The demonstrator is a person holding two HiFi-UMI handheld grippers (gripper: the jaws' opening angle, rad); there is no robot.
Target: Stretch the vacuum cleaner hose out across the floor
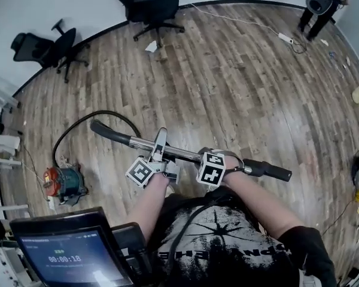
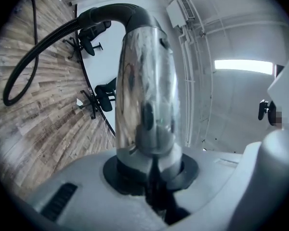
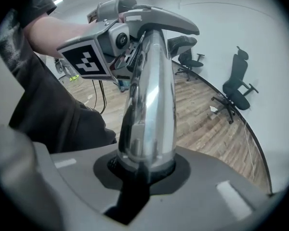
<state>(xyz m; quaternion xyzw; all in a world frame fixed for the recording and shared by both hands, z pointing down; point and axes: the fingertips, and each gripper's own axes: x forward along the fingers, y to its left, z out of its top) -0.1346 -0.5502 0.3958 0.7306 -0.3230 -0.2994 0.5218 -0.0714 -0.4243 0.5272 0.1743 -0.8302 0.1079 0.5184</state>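
- We judge the stretching step to be under way. The left claw is clamped on the shiny chrome metal tube of the vacuum wand. The right claw is closed round the same tube further along, nearer its straight black end piece. The tube is held roughly level in front of the person's chest.
- The long black ribbed hose leaves the wand's curved black handle and arcs down to the wooden plank floor. It then bends back to the red and teal vacuum canister at the person's left.
- We judge the hose not yet stretched, since it lies in a slack loop near the canister.
- The next move, as we see it, calls for both grips to stay firm while the wand goes away from the canister over open floor. It should stop once the loop straightens, before the canister gets dragged.
- Two black office chairs stand by the far wall, and a thin white cable runs over the far floor. A dark timer screen sits at the lower left.
- Chairs and cable are well apart from the hose. They would matter only if the pull heads toward that wall.
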